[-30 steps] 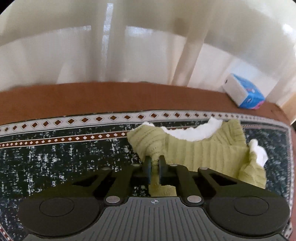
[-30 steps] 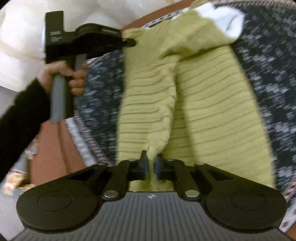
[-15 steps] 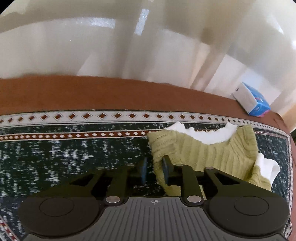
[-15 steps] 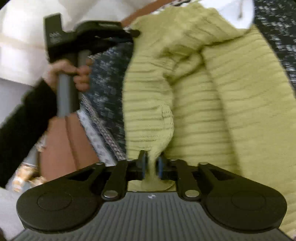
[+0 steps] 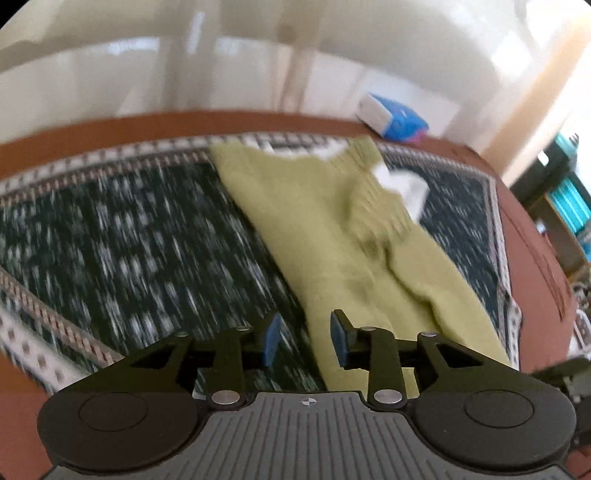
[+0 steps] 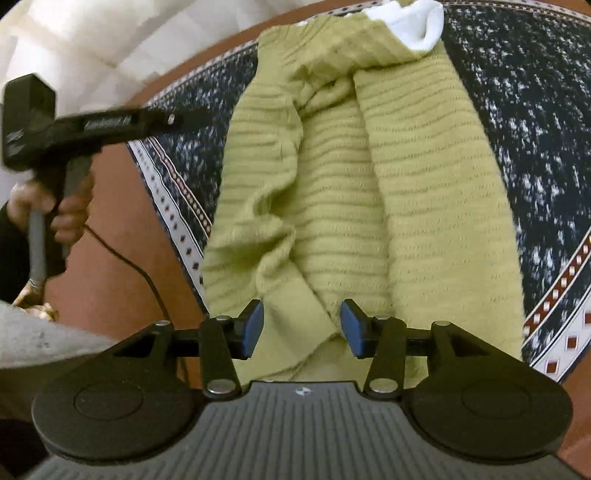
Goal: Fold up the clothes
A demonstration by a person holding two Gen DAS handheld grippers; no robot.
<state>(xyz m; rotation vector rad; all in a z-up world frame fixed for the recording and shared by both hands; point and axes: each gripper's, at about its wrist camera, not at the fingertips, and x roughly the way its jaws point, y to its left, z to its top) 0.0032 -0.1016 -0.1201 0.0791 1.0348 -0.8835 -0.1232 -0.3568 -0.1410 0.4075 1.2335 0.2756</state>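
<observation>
Left gripper (image 5: pixel 306 339): released, jaws opening, blue pads (image 5: pixel 272 338) apart. It sits at lower centre of the left wrist view, above the left edge of the green knit sweater (image 5: pixel 332 236); no cloth is pinched between the pads.

Right gripper (image 6: pixel 301 328): released, jaws opening. A ribbed hem fold of the sweater (image 6: pixel 369 192) lies in the gap between its pads (image 6: pixel 252 329), but the pads do not press on it.

Sweater position: spread lengthwise on the dark speckled cloth (image 5: pixel 122 240) covering the table, running from lower centre to the top of the right wrist view. One sleeve is folded in over the body on the left side. A white garment (image 6: pixel 417 26) shows at the collar end, upper right.

At left in the right wrist view, a hand (image 6: pixel 70 214) grips the left gripper's handle. A blue-and-white packet (image 5: pixel 391 118) rests on the brown table edge, upper right of the left wrist view.
</observation>
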